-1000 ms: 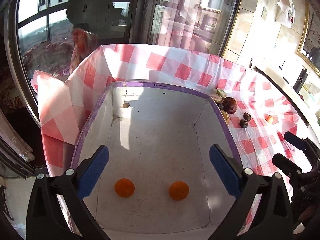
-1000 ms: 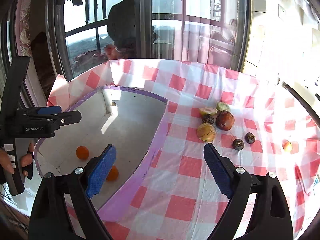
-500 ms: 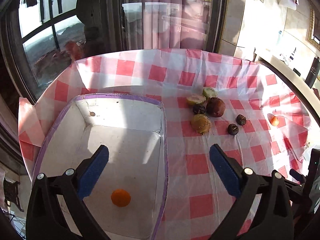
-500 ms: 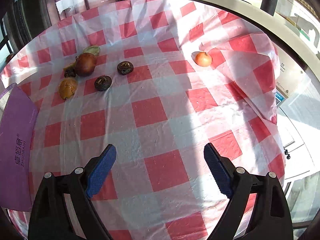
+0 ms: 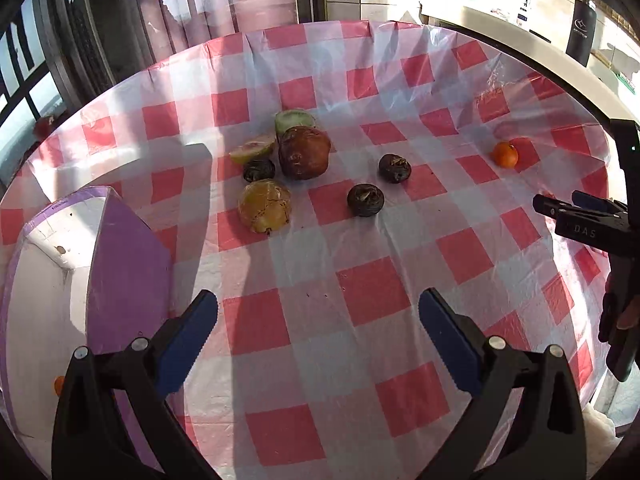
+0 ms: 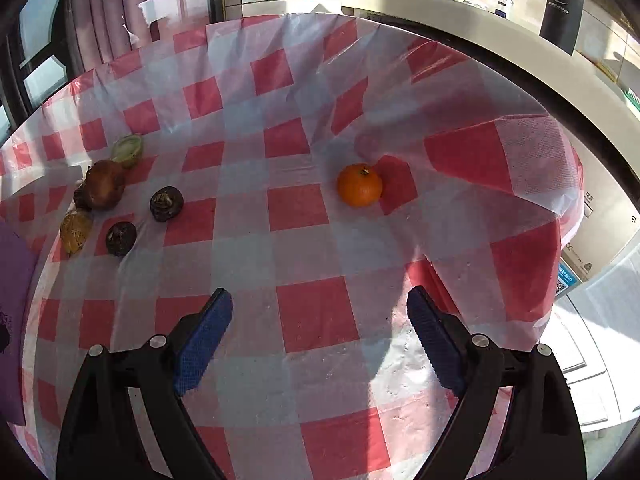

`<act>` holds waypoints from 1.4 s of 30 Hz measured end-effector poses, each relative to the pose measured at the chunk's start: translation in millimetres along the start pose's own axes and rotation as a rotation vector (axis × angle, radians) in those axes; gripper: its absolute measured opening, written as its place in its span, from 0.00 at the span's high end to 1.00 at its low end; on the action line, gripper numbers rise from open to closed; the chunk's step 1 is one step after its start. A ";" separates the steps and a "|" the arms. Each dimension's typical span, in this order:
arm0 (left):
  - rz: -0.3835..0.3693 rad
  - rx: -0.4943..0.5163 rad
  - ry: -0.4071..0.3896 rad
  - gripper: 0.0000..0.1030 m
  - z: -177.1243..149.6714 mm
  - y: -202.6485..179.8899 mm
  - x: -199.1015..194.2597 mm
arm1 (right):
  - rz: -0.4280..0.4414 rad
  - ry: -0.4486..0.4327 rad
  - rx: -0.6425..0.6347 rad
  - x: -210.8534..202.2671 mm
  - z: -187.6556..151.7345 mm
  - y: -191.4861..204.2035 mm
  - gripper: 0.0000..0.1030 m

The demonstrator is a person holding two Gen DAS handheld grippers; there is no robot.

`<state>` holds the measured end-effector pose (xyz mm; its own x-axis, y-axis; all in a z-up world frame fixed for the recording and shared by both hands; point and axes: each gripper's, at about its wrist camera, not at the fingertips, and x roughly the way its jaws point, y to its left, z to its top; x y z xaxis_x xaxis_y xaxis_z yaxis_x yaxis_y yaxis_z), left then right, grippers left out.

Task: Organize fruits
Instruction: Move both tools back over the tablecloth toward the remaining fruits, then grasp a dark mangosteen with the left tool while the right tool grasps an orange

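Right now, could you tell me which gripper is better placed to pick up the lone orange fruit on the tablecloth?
The right gripper. It is open and the orange fruit lies almost straight ahead of its fingers. From the left gripper, the same fruit sits far off to the right, beyond the dark fruits.

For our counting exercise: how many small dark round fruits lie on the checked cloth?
3: one tucked in the cluster beside the big brown fruit, two apart to its right. Others may hide behind the cluster.

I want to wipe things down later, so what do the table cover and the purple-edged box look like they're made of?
The table cover looks like thin glossy plastic film: it shines in the sun, wrinkles finely and lets light through at its folded edge. The box seems to be matte white foam or board, its rim wrapped in smooth purple tape; which one, I cannot tell.
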<state>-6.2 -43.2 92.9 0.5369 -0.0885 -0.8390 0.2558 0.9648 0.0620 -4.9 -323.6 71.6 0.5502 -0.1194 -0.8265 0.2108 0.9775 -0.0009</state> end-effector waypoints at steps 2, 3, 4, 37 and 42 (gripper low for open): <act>0.009 -0.043 0.020 0.02 -0.1 -6.3 26.1 | -0.019 -0.009 0.058 24.7 10.1 -11.7 0.19; 0.001 -0.065 0.030 0.02 0.5 -10.2 37.8 | -0.035 -0.010 0.081 36.7 14.3 -16.0 0.21; -0.005 -0.083 0.034 0.02 1.0 -15.1 47.1 | -0.056 -0.006 0.099 47.6 17.9 -18.6 0.23; -0.031 0.034 -0.073 0.60 63.2 -58.2 142.2 | -0.074 -0.030 0.163 127.7 65.8 -23.1 0.41; -0.036 0.015 -0.060 0.60 50.4 -58.9 131.9 | -0.075 -0.030 0.160 129.8 64.7 -23.2 0.42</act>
<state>90.1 -124.2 5.8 0.5741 -0.1381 -0.8070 0.2875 0.9569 0.0408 114.0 -373.0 0.8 0.5515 -0.1981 -0.8103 0.3769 0.9257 0.0302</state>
